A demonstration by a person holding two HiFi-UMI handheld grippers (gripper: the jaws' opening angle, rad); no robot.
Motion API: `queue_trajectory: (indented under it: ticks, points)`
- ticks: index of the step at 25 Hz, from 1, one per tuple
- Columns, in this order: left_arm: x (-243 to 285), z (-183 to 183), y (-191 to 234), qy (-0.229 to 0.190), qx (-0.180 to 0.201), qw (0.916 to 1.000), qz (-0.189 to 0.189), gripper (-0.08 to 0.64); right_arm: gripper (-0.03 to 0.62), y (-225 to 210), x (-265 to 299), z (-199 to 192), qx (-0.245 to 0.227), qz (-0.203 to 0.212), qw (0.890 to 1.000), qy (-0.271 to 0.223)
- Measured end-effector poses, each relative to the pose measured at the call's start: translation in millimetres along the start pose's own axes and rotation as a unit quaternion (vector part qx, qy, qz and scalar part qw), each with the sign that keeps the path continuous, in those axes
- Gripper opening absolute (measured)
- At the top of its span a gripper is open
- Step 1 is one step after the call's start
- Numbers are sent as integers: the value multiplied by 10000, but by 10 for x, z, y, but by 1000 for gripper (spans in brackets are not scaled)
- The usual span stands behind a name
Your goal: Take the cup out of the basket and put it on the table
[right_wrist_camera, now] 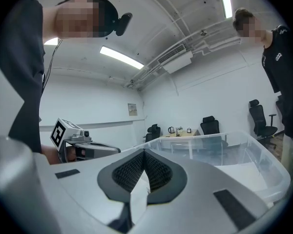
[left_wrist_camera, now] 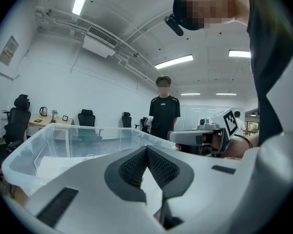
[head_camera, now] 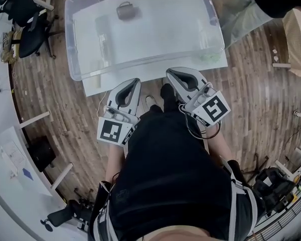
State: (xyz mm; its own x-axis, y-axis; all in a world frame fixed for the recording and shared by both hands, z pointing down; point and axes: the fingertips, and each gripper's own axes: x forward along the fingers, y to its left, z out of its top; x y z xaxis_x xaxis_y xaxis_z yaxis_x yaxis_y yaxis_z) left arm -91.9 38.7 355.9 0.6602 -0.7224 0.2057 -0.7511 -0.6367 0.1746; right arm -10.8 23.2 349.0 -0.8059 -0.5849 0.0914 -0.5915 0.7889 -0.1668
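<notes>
A small dark cup with a handle stands inside the clear plastic basket, toward its far side. The basket rests on a white table. My left gripper and right gripper are held side by side at the table's near edge, just short of the basket's front wall and well away from the cup. In the left gripper view the black pads meet at the tip with nothing between them. The right gripper view shows the same: its pads are together and empty. Both look toward the basket.
A black office chair stands on the wood floor left of the table, and a cardboard box sits to the right. A person in a black shirt stands beyond the basket. A white desk lies at the lower left.
</notes>
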Motion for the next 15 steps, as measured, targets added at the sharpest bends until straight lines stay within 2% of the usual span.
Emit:
queue_trajectory:
  ticks: [7,15]
  points:
    - [406,161,45,-17,14,10000,16,17,17,-437,93,115,33,112,9998,-132]
    - [832,305,193,-50,39,9995,303,17,18,-891,61,206,18,211,9996,-171]
